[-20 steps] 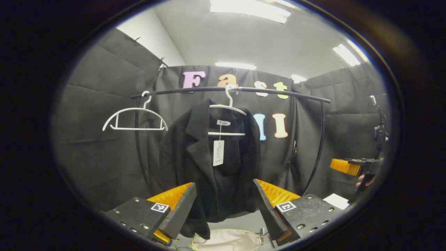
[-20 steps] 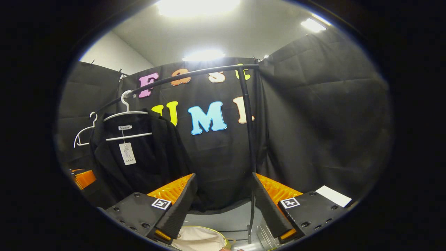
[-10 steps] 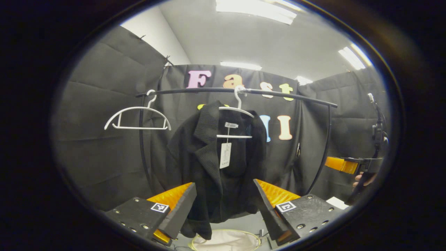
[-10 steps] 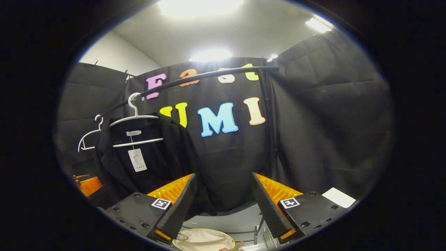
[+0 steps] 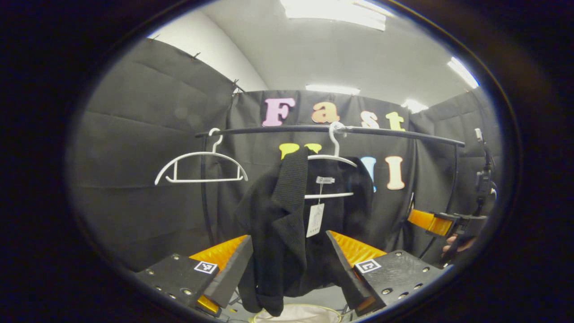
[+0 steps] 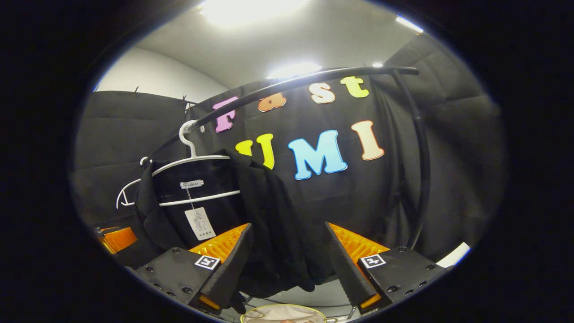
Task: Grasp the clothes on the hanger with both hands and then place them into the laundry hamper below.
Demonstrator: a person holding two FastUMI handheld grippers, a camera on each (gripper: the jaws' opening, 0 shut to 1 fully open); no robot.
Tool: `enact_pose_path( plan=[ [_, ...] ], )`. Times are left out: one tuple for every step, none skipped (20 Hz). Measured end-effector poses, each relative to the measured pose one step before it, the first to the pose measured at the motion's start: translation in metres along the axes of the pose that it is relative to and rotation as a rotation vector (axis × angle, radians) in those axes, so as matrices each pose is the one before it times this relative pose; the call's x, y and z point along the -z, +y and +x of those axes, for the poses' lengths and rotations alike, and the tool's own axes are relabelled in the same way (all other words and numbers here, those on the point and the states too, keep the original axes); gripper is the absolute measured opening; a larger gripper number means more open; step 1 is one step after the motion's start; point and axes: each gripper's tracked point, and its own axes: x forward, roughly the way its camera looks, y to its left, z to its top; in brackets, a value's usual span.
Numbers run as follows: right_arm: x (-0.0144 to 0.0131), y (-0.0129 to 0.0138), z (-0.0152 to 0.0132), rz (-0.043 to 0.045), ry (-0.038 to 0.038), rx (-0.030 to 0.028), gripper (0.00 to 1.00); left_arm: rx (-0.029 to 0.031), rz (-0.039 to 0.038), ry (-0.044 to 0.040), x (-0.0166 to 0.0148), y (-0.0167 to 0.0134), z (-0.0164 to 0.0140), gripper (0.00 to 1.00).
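Left hand-held gripper (image 5: 289,269): released, jaws spread wide; the jacket's lower part hangs in the gap between the fingers, and whether either finger touches the cloth cannot be told.
Right hand-held gripper (image 6: 287,269): released, jaws spread wide; the jacket's right sleeve and hem hang between and behind the fingers, contact cannot be told. In the left gripper view it shows at the far right (image 5: 426,220), held by a hand (image 5: 454,246).
Jacket (image 5: 287,233): black, on a white hanger (image 5: 332,158), front open, with a paper tag (image 5: 315,220) dangling from the collar. In the right gripper view the jacket (image 6: 264,220) sits left of centre, tag (image 6: 200,223) facing the camera.
Rail (image 5: 341,130): black curved bar with black side posts; the jacket's hanger hooks over it near the middle.
Spare hanger (image 5: 201,163): white, bare, hooked on the rail to the left of the jacket, apart from it.
Hamper (image 5: 298,314): pale cloth with a yellowish rim, on the floor below the jacket's hem; its rim also shows at the bottom of the right gripper view (image 6: 287,309).
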Motion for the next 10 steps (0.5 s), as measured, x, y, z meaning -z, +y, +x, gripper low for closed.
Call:
enact_pose_path(
  plan=[
    [-0.00066, 0.00202, 0.01149, 0.00391, 0.00104, -0.01754, 0.98, -0.01367, -0.00167, 0.00146, -0.00177, -0.00284, 0.00680, 0.95],
    [-0.00141, 0.00289, 0.01114, 0.00891, 0.00175, -0.01760, 0.98, -0.01979, -0.00219, -0.00024, -0.00062, -0.00116, 0.00755, 0.95],
    [-0.00100, 0.00402, 0.01146, 0.01059, 0.00022, -0.01765, 0.98, -0.02655, -0.00428, -0.00530, -0.00203, -0.00021, 0.00662, 0.94],
    [-0.00202, 0.00290, 0.01114, 0.00909, 0.00252, -0.01650, 0.98, -0.02514, -0.00773, -0.00744, -0.00183, 0.00008, 0.00687, 0.94],
    [-0.00073, 0.00204, 0.01006, 0.00783, 0.00402, -0.01625, 0.98, -0.01670, -0.01138, -0.00432, -0.00174, -0.00235, 0.00577, 0.95],
    [0.00009, 0.00154, 0.00821, 0.00642, 0.00650, -0.01636, 0.98, -0.01066, -0.01199, -0.00102, 0.00000, -0.00311, 0.00545, 0.94],
    [0.00031, 0.00280, 0.00976, 0.00715, 0.00556, -0.01905, 0.98, -0.01431, -0.01051, 0.00026, 0.00017, -0.00215, 0.00501, 0.94],
    [-0.00051, 0.00265, 0.00912, 0.00656, 0.00497, -0.01770, 0.98, -0.01743, -0.01010, -0.00086, 0.00043, 0.00075, 0.00482, 0.94],
    [-0.00010, 0.00162, 0.00742, 0.00457, 0.00185, -0.01738, 0.98, -0.01826, -0.00919, -0.00077, 0.00053, -0.00003, 0.00365, 0.94],
    [-0.00091, 0.00113, 0.00741, 0.00268, 0.00132, -0.01429, 0.98, -0.01705, -0.00822, 0.00115, 0.00124, 0.00046, 0.00310, 0.95]
  ],
)
